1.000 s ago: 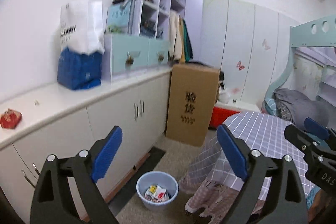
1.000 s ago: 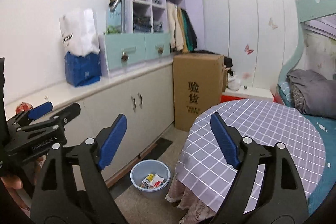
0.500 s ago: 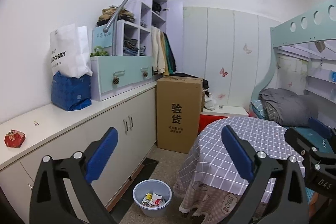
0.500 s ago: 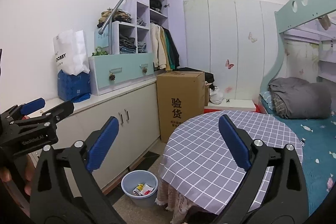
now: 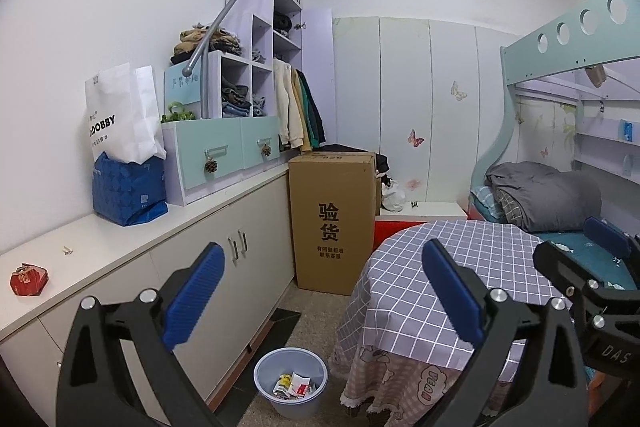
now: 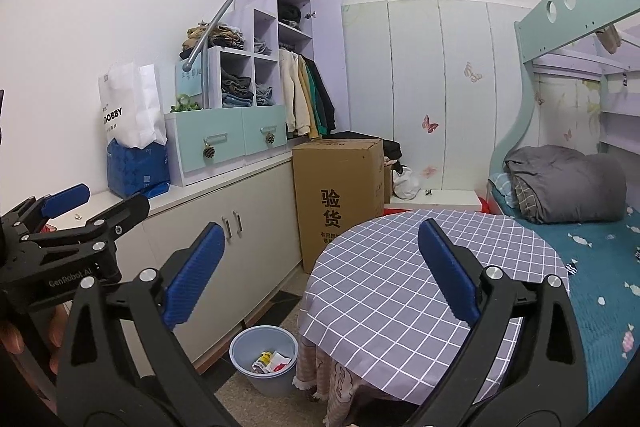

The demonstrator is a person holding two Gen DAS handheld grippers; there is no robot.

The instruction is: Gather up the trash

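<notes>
Crumpled wrappers are seen inside the blue bin on the floor beside the checked tabletop. Both hand-held grippers, left and right, are spread wide, empty. Bin appears smaller, farther than before.

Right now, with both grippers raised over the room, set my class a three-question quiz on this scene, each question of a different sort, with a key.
1. True or false: the bin on the floor is empty.
2. Multiple choice: the red wrapper lies on A) the table, B) the counter, C) the bed.
3. Short answer: what does the left gripper hold?

Key
1. False: it holds wrappers.
2. B: it lies on the white counter, at the near end, apart from the blue bag.
3. Nothing. Its jaws stand wide with nothing between them, like the right gripper.
</notes>
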